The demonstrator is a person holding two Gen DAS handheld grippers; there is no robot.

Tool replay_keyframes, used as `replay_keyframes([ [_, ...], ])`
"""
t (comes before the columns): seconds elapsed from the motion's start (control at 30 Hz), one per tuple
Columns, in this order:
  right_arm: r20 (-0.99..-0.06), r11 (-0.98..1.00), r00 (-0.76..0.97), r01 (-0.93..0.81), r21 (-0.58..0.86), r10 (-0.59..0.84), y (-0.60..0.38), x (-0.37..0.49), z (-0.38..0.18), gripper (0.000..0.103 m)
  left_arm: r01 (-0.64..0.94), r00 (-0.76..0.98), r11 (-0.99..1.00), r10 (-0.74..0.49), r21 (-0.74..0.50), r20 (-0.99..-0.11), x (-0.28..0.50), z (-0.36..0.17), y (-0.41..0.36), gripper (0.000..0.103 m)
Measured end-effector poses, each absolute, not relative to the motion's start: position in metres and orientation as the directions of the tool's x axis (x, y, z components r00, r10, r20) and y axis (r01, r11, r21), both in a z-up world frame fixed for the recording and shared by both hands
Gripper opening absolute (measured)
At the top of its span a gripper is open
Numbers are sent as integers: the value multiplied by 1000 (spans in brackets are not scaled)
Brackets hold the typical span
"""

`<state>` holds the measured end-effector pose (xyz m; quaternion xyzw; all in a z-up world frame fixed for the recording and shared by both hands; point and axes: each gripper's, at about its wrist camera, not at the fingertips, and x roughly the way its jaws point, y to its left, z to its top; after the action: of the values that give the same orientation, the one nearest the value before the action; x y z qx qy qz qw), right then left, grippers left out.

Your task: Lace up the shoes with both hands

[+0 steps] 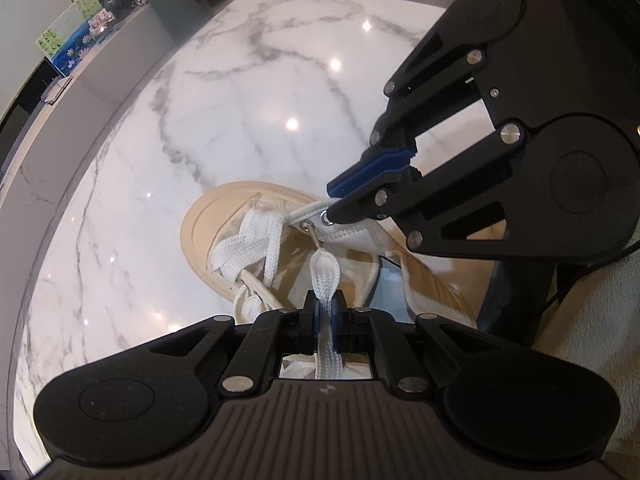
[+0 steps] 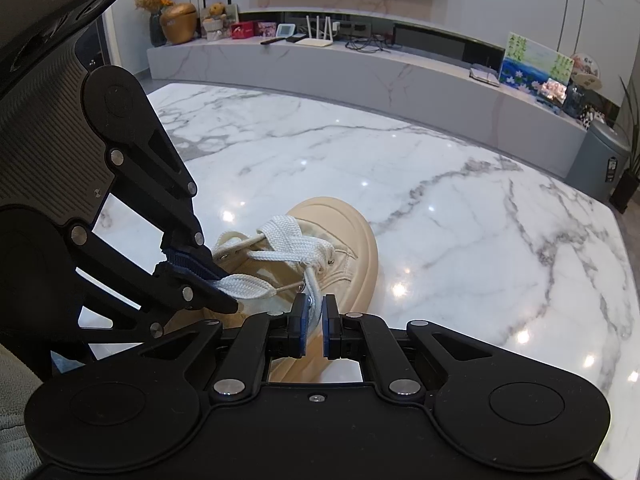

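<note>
Both grippers are gripping lace. Left gripper (image 1: 325, 312) is pinching the flat white lace (image 1: 325, 272) between its nearly closed blue pads, the strand running up from the jaws to a metal eyelet (image 1: 307, 224) on the shoe's upper edge. Right gripper (image 2: 316, 312) is sitting with its jaws narrow too, and a strand of white lace (image 2: 313, 288) is passing between its pads; whether the pads are truly clamping it is hard to say from its own view, though the gap looks nearly gone.

Beige shoe (image 2: 344, 232) is lying on the white marble bench (image 2: 460, 220), toe pointing away, just ahead of both grippers. Lower eyelets are already carrying crossed lacing (image 1: 248, 240), so the work is looking well along, at the upper eyelets.

Judging by this, the step in hand is drawing a lace end through an upper eyelet and taking up slack. Next, one gripper should be holding tension while the other is regripping closer to the lace tip, then steering that tip toward the opposite eyelet without dragging the shoe across the slick bench.
</note>
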<state>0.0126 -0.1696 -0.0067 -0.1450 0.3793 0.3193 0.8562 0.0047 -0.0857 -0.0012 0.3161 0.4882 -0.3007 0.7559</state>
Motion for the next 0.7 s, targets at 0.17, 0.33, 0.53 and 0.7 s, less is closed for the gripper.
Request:
replay_keyframes([
  [0.17,-743,754,509,-657,-9,435,-168,13,-6,4,756,343,629,-149,179,-927,7,-1,-85,5],
  [0.33,-744,752,509,-660,-13,434,-168,13,-6,4,741,364,643,-140,195,-921,9,1,-83,5],
  [0.53,-745,749,507,-663,-15,434,-166,13,-6,4,740,363,644,-142,192,-921,10,0,-82,5],
  [0.7,-746,748,506,-664,-15,434,-166,14,-6,4,727,375,658,-141,196,-916,12,1,-80,5],
])
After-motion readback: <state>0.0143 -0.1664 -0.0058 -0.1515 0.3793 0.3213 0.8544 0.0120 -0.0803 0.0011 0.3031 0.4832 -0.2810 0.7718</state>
